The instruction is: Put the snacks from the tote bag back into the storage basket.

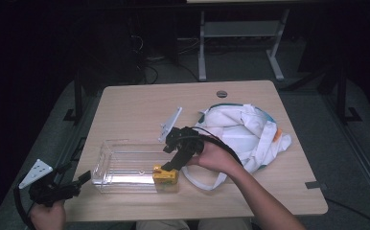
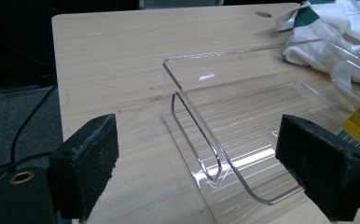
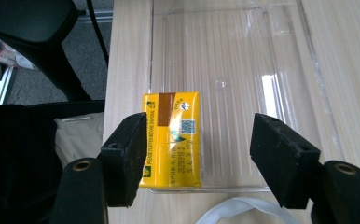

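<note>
We note a light wooden table (image 1: 125,103) carrying a clear plastic tray (image 1: 125,165), which lies near the front edge on the person's left half. A small yellow carton (image 1: 166,176) lies flat inside the tray, against its near right corner; in the right gripper view we read printed text and a code patch on its upper face. The right gripper (image 1: 166,166) points down at that corner, and in its own view its jaws stand wide apart, the left pad just beside the carton's edge and the right pad well clear of it over the tray floor; we cannot tell whether the left pad touches. The left gripper (image 1: 82,178) is held at the table's front left corner, just beside the tray's end wall, jaws wide and holding nothing. A white cloth bag (image 1: 243,132) with teal trim lies crumpled on the table's right half, its strap looping near the right hand (image 1: 212,155).
</note>
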`<state>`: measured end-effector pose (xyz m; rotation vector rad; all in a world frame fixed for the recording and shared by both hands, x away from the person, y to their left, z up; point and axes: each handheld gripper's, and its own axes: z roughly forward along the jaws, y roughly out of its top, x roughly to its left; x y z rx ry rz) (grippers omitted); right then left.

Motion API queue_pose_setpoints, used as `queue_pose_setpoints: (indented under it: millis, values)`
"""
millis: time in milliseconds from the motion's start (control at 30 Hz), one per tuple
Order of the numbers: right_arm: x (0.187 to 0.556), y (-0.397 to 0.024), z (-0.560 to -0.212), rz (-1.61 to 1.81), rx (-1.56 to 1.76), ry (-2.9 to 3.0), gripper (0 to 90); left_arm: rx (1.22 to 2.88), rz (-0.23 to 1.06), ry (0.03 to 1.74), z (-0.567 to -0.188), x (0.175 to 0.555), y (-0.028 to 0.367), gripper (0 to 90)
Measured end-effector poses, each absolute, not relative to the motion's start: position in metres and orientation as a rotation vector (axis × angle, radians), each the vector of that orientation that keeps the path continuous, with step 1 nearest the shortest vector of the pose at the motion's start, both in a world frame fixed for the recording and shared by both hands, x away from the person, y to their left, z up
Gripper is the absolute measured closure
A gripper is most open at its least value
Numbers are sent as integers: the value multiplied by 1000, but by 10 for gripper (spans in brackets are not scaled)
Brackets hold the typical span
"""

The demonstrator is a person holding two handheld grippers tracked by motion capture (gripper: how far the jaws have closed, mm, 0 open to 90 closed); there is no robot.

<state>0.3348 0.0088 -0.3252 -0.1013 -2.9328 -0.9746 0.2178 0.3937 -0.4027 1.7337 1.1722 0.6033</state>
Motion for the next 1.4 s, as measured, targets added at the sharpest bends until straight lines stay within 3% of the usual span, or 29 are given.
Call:
queue_pose_setpoints:
  millis: [1400]
  values:
    - [362,-48,-307,-1056,-358,-2983,348,1732,606,1175,-403,217,392,127]
